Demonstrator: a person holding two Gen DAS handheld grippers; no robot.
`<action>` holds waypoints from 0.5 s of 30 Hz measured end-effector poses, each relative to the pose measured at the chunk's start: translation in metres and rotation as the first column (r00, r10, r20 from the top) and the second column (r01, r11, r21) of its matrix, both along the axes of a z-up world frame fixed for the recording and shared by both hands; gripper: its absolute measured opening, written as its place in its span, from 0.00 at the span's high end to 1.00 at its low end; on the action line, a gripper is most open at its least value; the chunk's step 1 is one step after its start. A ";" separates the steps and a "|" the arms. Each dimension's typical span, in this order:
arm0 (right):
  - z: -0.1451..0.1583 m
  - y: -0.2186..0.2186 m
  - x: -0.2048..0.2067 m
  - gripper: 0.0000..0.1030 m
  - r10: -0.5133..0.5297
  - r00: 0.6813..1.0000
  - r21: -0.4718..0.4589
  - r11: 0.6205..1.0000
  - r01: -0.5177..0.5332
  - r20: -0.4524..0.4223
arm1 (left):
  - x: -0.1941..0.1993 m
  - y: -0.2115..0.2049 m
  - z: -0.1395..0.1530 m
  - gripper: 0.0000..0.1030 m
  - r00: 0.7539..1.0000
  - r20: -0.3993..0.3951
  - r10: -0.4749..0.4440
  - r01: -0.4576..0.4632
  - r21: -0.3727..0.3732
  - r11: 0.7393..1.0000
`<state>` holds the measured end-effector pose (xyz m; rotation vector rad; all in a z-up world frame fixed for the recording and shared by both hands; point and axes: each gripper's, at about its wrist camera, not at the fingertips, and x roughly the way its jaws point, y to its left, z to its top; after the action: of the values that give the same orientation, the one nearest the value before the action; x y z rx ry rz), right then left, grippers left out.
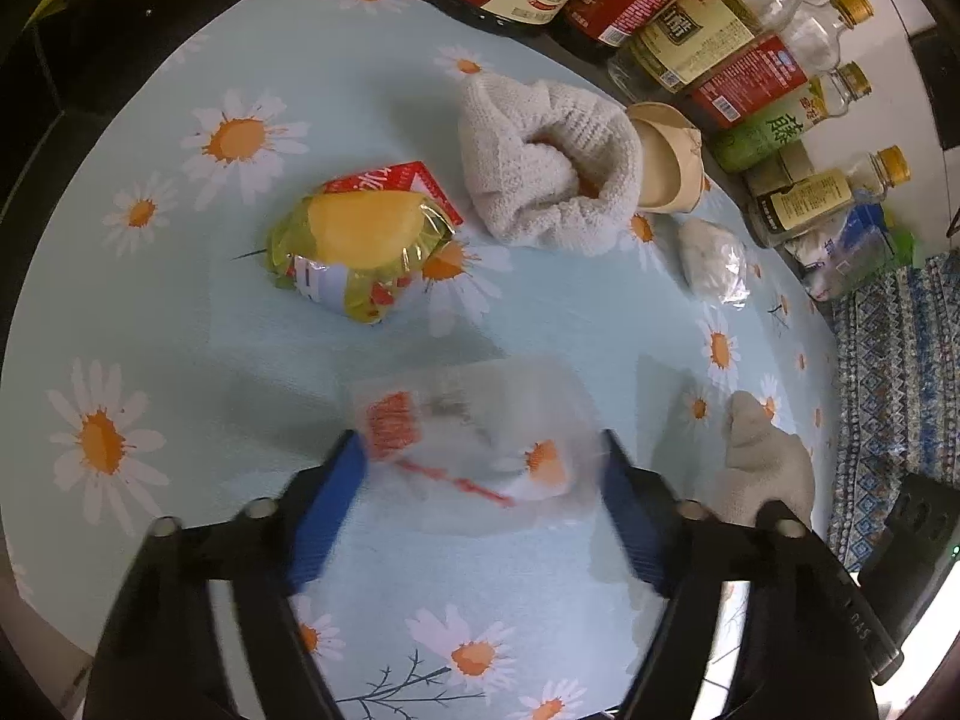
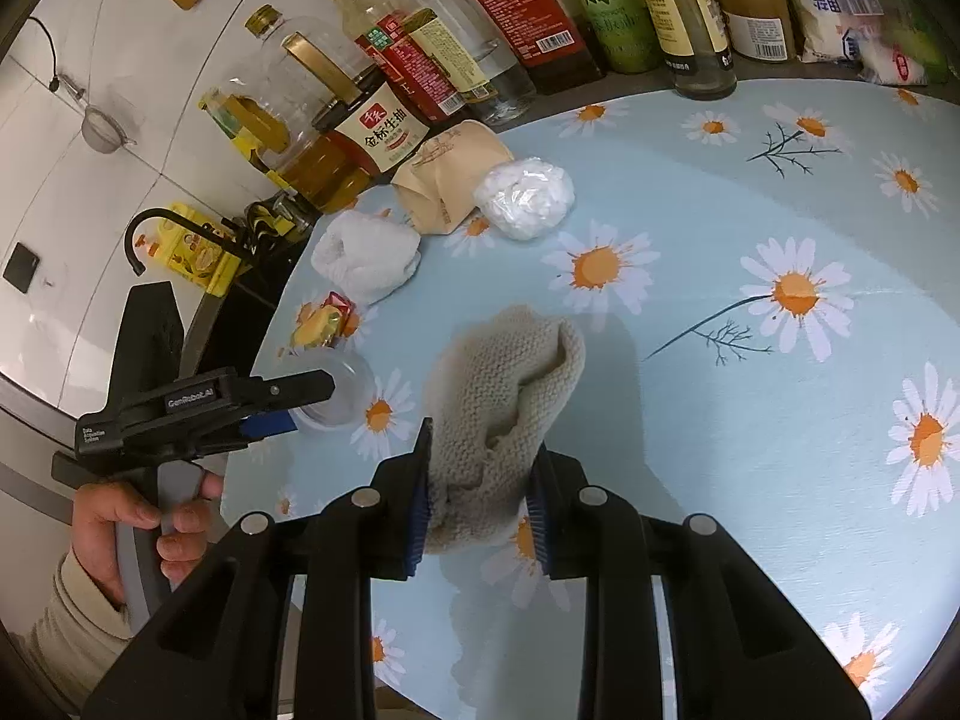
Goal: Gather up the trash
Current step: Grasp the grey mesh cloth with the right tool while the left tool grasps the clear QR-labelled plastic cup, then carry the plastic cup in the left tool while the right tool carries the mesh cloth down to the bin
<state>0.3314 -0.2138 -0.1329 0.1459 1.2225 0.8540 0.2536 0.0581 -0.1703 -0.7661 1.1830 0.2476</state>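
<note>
The left tongs (image 1: 483, 468) straddle a clear plastic cup (image 1: 474, 438) lying on the daisy-print bench (image 1: 180, 312); their blue pads sit at its sides, but motion blur hides whether they press it yet. The right tongs (image 2: 480, 498) are clamped on a beige knitted cloth (image 2: 504, 396). Other trash lies farther back: a yellow snack wrapper (image 1: 360, 252), a white towel (image 1: 546, 168), a crumpled paper cup (image 1: 666, 156) and a balled plastic bag (image 1: 714, 261). I judge the thin cup could buckle or squirt out if the squeeze lands off-centre. Both tongs point steeply down; in the right wrist view a hand (image 2: 120, 528) grips the left handle from below.
</note>
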 end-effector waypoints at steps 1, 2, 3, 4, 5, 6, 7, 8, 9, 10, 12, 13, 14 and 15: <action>0.000 0.000 0.000 0.72 0.001 1.000 0.001 1.000 -0.001 -0.001 | 0.000 0.000 0.000 0.34 1.000 0.002 -0.001 0.001 0.003 1.000; 0.000 -0.001 -0.001 0.72 0.002 1.000 0.001 1.000 -0.002 -0.001 | -0.001 -0.001 0.001 0.35 1.000 0.005 -0.002 0.002 0.005 1.000; 0.000 -0.002 -0.002 0.72 0.002 1.000 0.003 1.000 -0.002 -0.001 | -0.001 -0.001 0.001 0.36 1.000 0.007 -0.003 0.003 0.010 1.000; 0.000 -0.002 -0.002 0.72 0.000 1.000 0.003 1.000 0.000 -0.002 | -0.002 -0.002 0.002 0.36 1.000 0.008 -0.003 0.003 0.015 1.000; 0.000 -0.003 -0.002 0.72 -0.001 1.000 0.004 1.000 0.001 -0.005 | -0.003 -0.002 0.002 0.36 1.000 0.009 -0.004 0.004 0.016 1.000; 0.000 -0.004 -0.004 0.72 -0.003 1.000 0.005 1.000 0.003 -0.006 | -0.004 -0.003 0.003 0.36 1.000 0.012 -0.008 0.008 0.018 1.000; 0.000 -0.004 -0.005 0.72 -0.005 1.000 0.005 1.000 0.005 -0.006 | -0.004 -0.004 0.004 0.36 1.000 0.014 -0.011 0.010 0.021 1.000; 0.001 -0.004 -0.006 0.72 -0.006 1.000 0.005 1.000 0.006 -0.005 | -0.005 -0.005 0.005 0.36 1.000 0.017 -0.014 0.013 0.024 1.000; 0.001 -0.005 -0.008 0.72 -0.006 1.000 0.004 1.000 0.006 -0.003 | -0.007 -0.006 0.006 0.36 1.000 0.022 -0.019 0.019 0.027 0.999; 0.002 -0.005 -0.009 0.72 -0.007 1.000 0.004 1.000 0.007 -0.002 | -0.008 -0.006 0.007 0.36 0.999 0.025 -0.022 0.021 0.029 0.999; 0.002 -0.005 -0.009 0.72 -0.009 1.000 0.007 1.000 0.009 -0.003 | -0.011 -0.008 0.009 0.36 0.999 0.033 -0.031 0.030 0.033 0.999; 0.003 -0.005 -0.011 0.72 -0.011 1.000 0.007 1.000 0.011 0.000 | -0.013 -0.009 0.011 0.36 0.999 0.038 -0.038 0.036 0.039 0.999; 0.004 -0.005 -0.013 0.72 -0.012 1.000 0.008 1.000 0.012 0.003 | -0.015 -0.010 0.012 0.36 0.998 0.043 -0.042 0.040 0.043 0.998; 0.005 -0.005 -0.015 0.72 -0.014 1.000 0.009 1.000 0.014 0.006 | -0.018 -0.010 0.013 0.36 0.998 0.048 -0.048 0.046 0.047 0.998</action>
<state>0.3165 -0.2193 -0.1274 0.1593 1.2111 0.8478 0.2356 0.0478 -0.1568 -0.6999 1.1441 0.2153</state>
